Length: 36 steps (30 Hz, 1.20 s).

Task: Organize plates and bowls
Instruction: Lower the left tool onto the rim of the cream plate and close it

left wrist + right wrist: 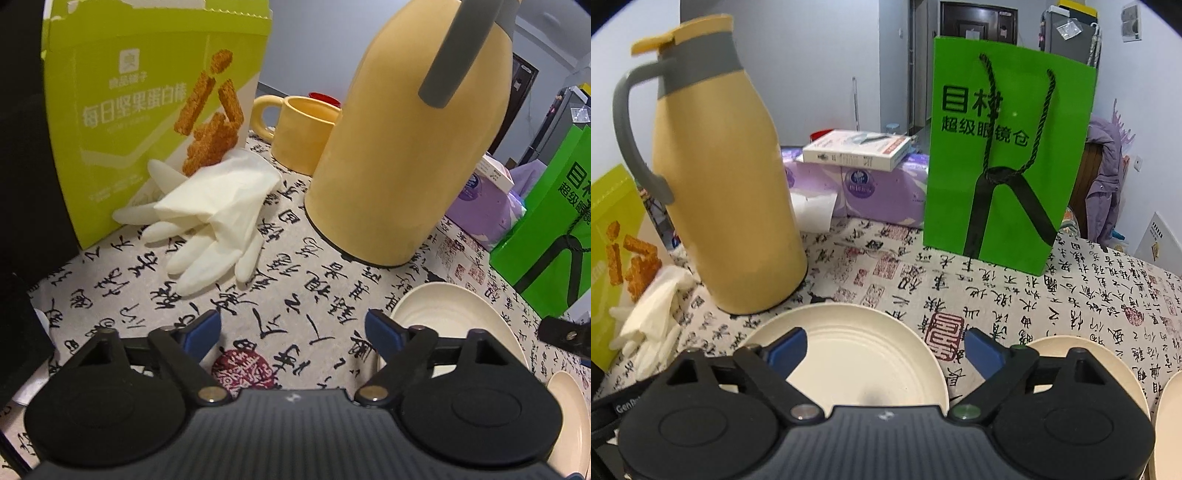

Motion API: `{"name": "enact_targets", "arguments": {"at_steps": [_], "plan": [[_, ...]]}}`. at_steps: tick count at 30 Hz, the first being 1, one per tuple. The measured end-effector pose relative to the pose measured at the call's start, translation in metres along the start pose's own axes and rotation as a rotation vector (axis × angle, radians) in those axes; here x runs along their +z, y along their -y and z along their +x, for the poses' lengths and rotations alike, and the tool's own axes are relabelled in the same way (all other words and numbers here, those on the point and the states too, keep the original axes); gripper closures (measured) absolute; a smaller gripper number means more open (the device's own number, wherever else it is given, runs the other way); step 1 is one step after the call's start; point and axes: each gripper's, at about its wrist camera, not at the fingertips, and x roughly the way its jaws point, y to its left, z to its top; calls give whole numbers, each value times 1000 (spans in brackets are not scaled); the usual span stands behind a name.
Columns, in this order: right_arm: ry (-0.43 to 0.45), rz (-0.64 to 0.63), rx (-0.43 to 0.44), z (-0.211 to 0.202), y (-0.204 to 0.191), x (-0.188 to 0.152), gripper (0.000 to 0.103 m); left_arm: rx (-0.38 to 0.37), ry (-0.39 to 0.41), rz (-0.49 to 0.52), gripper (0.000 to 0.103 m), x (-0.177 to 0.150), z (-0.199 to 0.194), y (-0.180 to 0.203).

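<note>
Desk [997,295] under calligraphy-print cloth. Yellow thermos jug [727,192] left of centre, green paper bag [1008,158] upper right. Cream plate [857,354] low centre, a second plate [1108,354] lower right, apart from it. Right hand-held gripper [884,349] jaws wide over the first plate, gripping nothing. Left hand-held gripper [293,330] likewise spread over bare cloth, same plate [454,317] at its right.

bare cloth [295,295] ahead free; thermos [402,147], snack box [147,110], glove [218,221] block beyond.
</note>
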Motion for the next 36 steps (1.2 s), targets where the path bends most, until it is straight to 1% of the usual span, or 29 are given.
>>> {"name": "enact_targets", "arguments": {"at_steps": [2, 7, 10, 11, 13, 16, 18, 19, 20, 21, 23, 24, 26, 29, 31, 33, 36], "plan": [[-30, -11, -12, 6, 0, -1, 23, -21, -8, -1, 22, -1, 1, 0], [-80, -12, -43, 22, 6, -7, 28, -48, 6, 36, 26, -3, -3, 7], [-118, -6, -41, 30, 10, -11, 40, -66, 15, 68, 29, -5, -5, 13], [-129, -6, -43, 33, 11, -13, 42, -69, 19, 80, 31, -6, -6, 15], [-131, -19, -59, 35, 11, -15, 42, -84, 21, 104, 34, -9, -7, 19], [-141, -32, -72, 39, 12, -17, 43, -102, 7, 144, 41, -12, -5, 25], [-159, -30, -71, 43, 13, -18, 46, -109, -5, 160, 49, -13, -3, 28], [-168, -32, -72, 45, 13, -19, 50, -112, -13, 163, 49, -14, -2, 29], [-177, -33, -71, 46, 12, -20, 52, -117, -23, 164, 52, -15, 0, 29], [-184, -37, -72, 48, 11, -21, 53, -123, -33, 164, 56, -15, 2, 29], [-197, -42, -78, 51, 11, -23, 55, -139, -57, 160, 61, -16, 5, 29], [-202, -42, -78, 52, 10, -24, 55, -146, -67, 161, 67, -17, 6, 29], [-215, -38, -73, 54, 11, -26, 57, -164, -90, 166, 76, -18, 10, 30], [-225, -31, -67, 57, 12, -28, 58, -182, -116, 168, 81, -20, 14, 31], [-220, -27, -64, 56, 13, -29, 58, -185, -120, 167, 82, -21, 14, 32], [-218, -27, -66, 56, 14, -29, 61, -187, -120, 172, 84, -21, 14, 32], [-216, -29, -77, 56, 16, -29, 68, -190, -122, 182, 85, -22, 15, 34]]}}
